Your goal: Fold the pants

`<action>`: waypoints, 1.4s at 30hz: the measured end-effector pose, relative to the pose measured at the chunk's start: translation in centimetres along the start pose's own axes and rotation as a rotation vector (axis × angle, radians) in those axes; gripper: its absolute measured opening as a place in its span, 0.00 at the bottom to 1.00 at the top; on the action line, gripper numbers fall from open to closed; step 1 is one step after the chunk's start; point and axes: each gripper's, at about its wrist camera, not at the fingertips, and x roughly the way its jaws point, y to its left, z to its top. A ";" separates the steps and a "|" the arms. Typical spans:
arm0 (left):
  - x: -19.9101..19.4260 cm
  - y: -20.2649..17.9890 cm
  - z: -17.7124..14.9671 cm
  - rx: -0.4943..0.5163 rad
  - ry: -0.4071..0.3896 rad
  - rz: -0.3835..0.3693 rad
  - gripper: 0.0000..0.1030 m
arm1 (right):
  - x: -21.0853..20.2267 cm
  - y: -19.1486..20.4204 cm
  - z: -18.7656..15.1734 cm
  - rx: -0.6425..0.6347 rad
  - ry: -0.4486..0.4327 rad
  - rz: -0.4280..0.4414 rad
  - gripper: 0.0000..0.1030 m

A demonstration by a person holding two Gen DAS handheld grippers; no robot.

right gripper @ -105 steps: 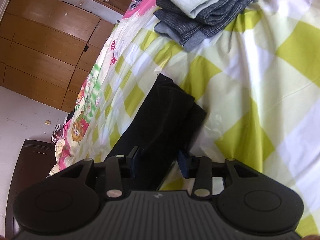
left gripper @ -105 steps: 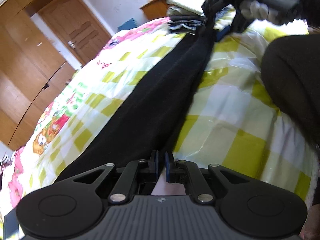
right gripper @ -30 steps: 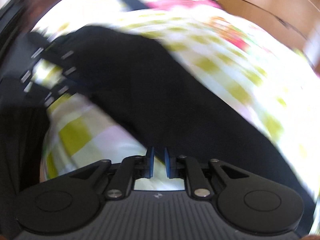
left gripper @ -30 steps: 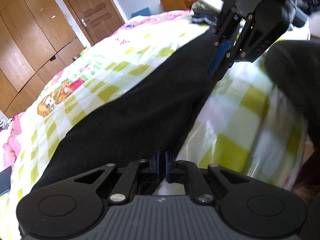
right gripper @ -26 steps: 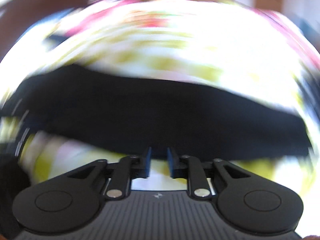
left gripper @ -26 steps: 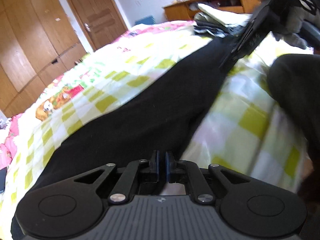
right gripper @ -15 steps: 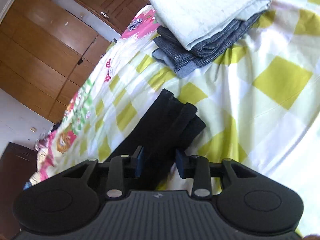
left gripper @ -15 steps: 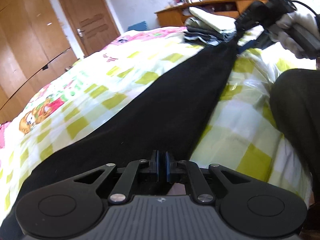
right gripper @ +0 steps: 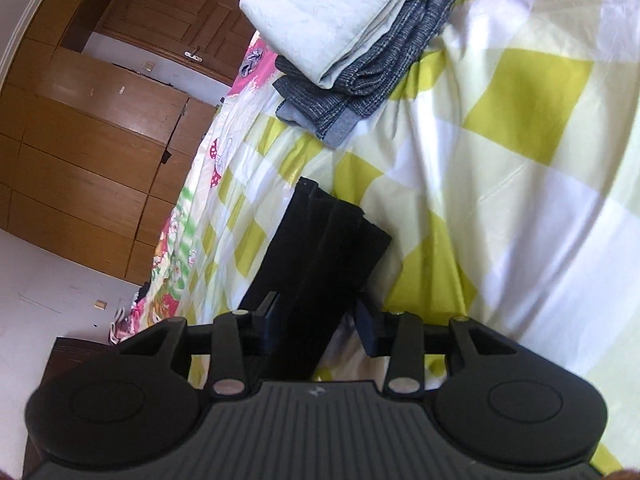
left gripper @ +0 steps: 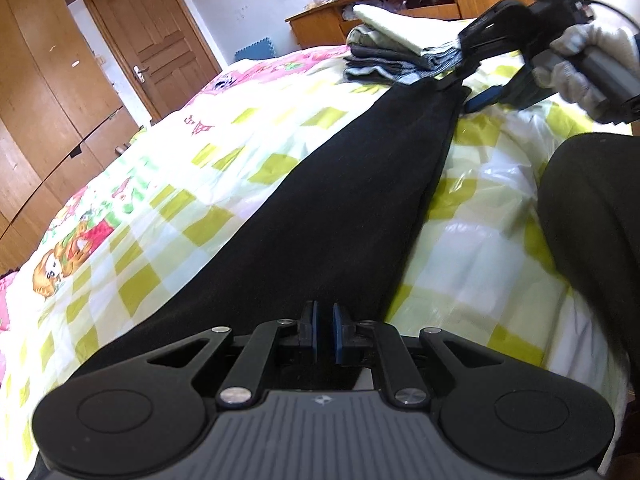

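A: Item one, black pants (left gripper: pixel 360 184): laid lengthwise on the checked bedspread (left gripper: pixel 472 216), legs stacked, cuffs toward the folded laundry pile (right gripper: pixel 352 40).

B: Left gripper (left gripper: pixel 325 334)?

A: Jaws nearly together at the near end of the pants; fabric probably pinched (contact hidden).

B: Right gripper (right gripper: pixel 320 326)?

A: Jaws part open astride the cuff end, have just been opening, pads apparently not pressing; a gloved hand (left gripper: pixel 580 60) holds it

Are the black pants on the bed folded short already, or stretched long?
Stretched long: the black pants run in one narrow strip along the bed, legs layered lengthwise, not yet folded across.
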 end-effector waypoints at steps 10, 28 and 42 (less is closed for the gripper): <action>1.1 0.0 0.8 -0.023 -0.005 -0.006 0.25 | 3.7 0.4 0.4 0.051 0.012 0.064 0.13; -6.0 7.9 -8.5 -0.346 -0.032 0.270 0.30 | 6.1 29.7 -15.0 -0.708 0.250 0.329 0.08; -11.6 14.7 -23.2 -0.613 0.089 0.575 0.31 | 14.7 37.9 -45.5 -1.272 0.590 0.365 0.08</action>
